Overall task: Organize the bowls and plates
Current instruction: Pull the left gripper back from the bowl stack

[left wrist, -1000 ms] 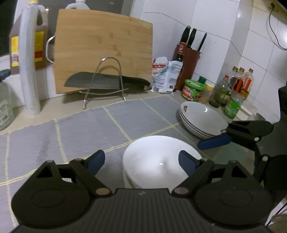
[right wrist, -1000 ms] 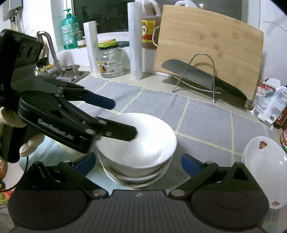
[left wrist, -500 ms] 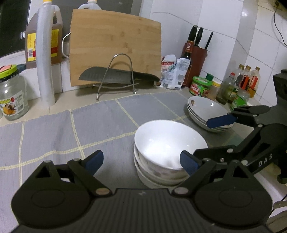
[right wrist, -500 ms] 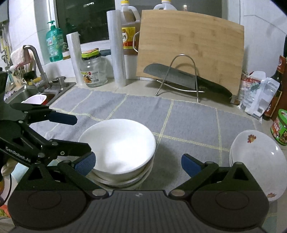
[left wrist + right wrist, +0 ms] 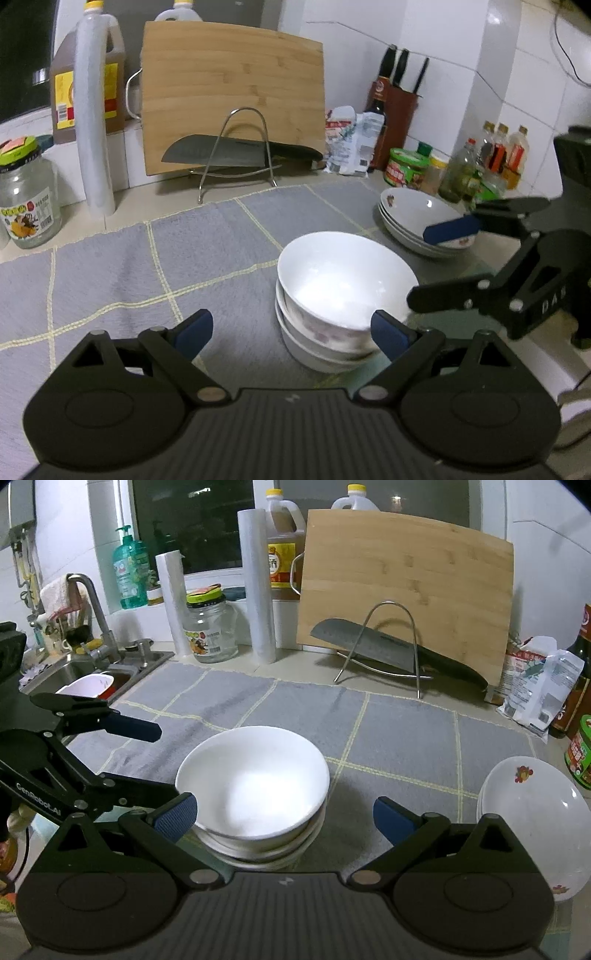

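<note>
1. The left tongs [image 5: 291, 330] stood spread wide, blue-padded fingertips [image 5: 194, 328] well apart and holding nothing; the right-hand tip sat just beside the lower wall of the stack of white ceramic bowls [image 5: 343, 291], and whether it touched could not be told.
2. The right tongs [image 5: 284, 818] were likewise spread wide and empty — one blue pad lay close against the near-left side of the bowl stack, the other well clear to its right.
3. The bowls stood nested on the grey cloth mat with pale yellow grid lines [image 5: 207, 243] that covered the tabletop; three rims could be counted from the left wrist view, the top bowl plain white inside, a lower one bearing a reddish pattern.
4. The stack of shallow white plates with small red flower motifs [image 5: 413, 216] sat on the mat's right edge, apart from the bowls — about three plates by their rims.
5. Behind stood one bamboo cutting board [image 5: 406, 590] leaning on the wall and one dark cleaver [image 5: 388, 651] resting in one wire rack [image 5: 391, 642].
</note>
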Available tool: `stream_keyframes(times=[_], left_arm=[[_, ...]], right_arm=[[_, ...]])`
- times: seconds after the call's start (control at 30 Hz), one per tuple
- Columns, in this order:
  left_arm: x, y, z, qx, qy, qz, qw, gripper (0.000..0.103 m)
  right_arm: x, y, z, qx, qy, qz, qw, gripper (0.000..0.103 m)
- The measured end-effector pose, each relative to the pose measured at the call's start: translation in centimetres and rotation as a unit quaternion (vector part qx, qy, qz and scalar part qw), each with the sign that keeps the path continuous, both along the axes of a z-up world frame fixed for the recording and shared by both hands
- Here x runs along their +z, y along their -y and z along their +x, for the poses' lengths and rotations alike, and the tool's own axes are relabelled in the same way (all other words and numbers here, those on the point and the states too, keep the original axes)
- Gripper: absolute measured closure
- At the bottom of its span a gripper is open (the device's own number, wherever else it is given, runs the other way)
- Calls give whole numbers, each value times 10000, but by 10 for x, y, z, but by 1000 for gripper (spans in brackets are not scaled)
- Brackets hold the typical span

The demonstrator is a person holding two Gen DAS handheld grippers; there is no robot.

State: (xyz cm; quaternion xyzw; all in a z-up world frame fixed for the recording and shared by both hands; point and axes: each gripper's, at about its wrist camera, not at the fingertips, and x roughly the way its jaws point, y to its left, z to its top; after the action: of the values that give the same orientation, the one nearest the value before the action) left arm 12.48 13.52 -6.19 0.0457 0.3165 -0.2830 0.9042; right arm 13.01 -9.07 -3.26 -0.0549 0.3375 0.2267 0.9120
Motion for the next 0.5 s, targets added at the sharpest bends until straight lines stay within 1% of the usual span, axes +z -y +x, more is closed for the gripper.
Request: stream_keyframes(times=[0.27, 0.5], left_arm=[[-9, 0, -6, -217, -125, 315, 9992, 9], [-24, 5, -4, -331, -325, 430, 9980, 9]], right_arm=[[-4, 2, -6, 134, -75, -103, 9998, 0], [-16, -3, -6, 278, -267, -321, 9987, 0]])
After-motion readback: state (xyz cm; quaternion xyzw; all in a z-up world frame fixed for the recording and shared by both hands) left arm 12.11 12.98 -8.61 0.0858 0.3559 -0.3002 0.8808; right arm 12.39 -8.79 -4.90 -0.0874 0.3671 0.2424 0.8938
